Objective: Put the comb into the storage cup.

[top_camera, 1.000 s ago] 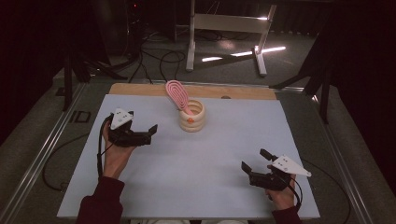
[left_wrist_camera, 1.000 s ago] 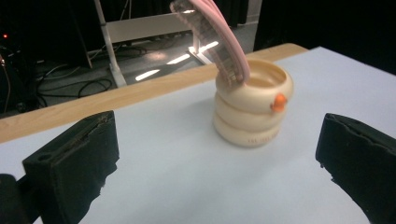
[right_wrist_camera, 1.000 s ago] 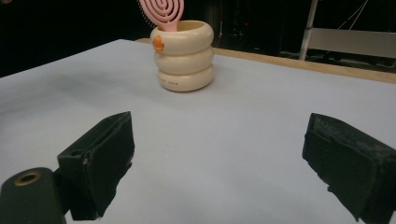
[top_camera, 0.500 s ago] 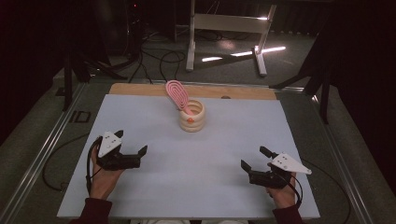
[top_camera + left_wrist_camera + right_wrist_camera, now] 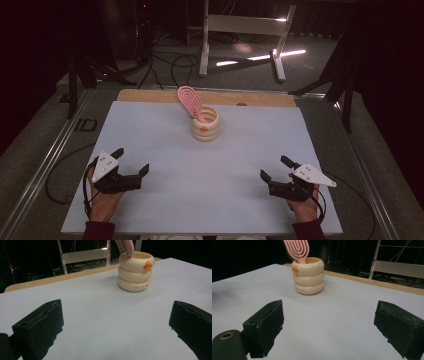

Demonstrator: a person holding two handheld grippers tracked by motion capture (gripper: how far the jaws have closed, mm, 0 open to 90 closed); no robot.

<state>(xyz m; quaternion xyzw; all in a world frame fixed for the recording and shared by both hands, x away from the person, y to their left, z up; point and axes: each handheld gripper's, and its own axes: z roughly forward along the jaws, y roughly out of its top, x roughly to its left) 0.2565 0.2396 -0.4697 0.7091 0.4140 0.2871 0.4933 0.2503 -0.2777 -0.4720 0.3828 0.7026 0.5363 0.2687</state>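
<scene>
With both the left gripper [image 5: 131, 168] and right gripper [image 5: 276, 172] spread wide and empty near the table's [image 5: 210, 200] front corners, the pink plastic hairbrush [image 5: 190, 101] leans in the cream ringed ceramic cup [image 5: 205, 125] toward the far edge (mid-width) — a careless sideways tug could tip both.

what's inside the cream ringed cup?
A pink hairbrush stands in the cream ringed cup, head up and leaning over the rim. Its handle end and the cup's bottom are hidden by the wall.

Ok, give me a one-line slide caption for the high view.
Both open claws, left claw and right claw, rest near the table's front edge, apart from the cream holder with a pink hairbrush standing in it.
</scene>
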